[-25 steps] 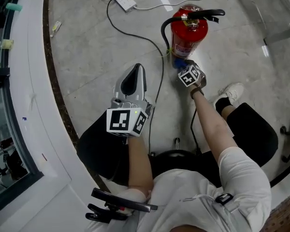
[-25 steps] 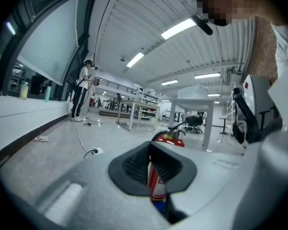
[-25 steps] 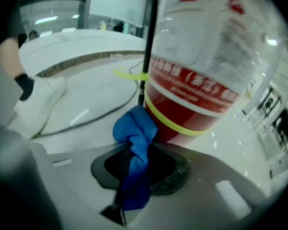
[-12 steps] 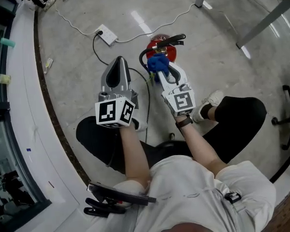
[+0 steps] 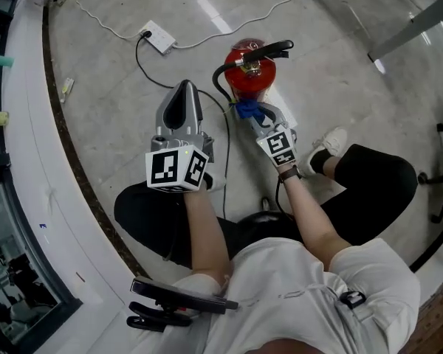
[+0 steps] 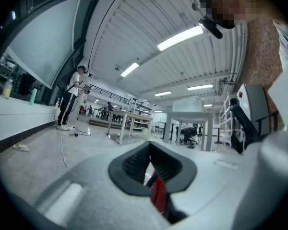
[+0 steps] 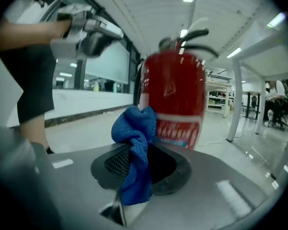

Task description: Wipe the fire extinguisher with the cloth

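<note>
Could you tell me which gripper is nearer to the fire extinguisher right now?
Right. The right gripper, holding the blue cloth, sits close at the fire extinguisher's near side; the left gripper hangs apart, off to its left.

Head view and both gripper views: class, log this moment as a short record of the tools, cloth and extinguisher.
red metal fire extinguisher: upright on the grey floor, black handle on top
left gripper: shut, holding nothing
right gripper: shut on the blue fabric cloth
cloth position: bunched by the extinguisher's near side, contact unclear
</note>
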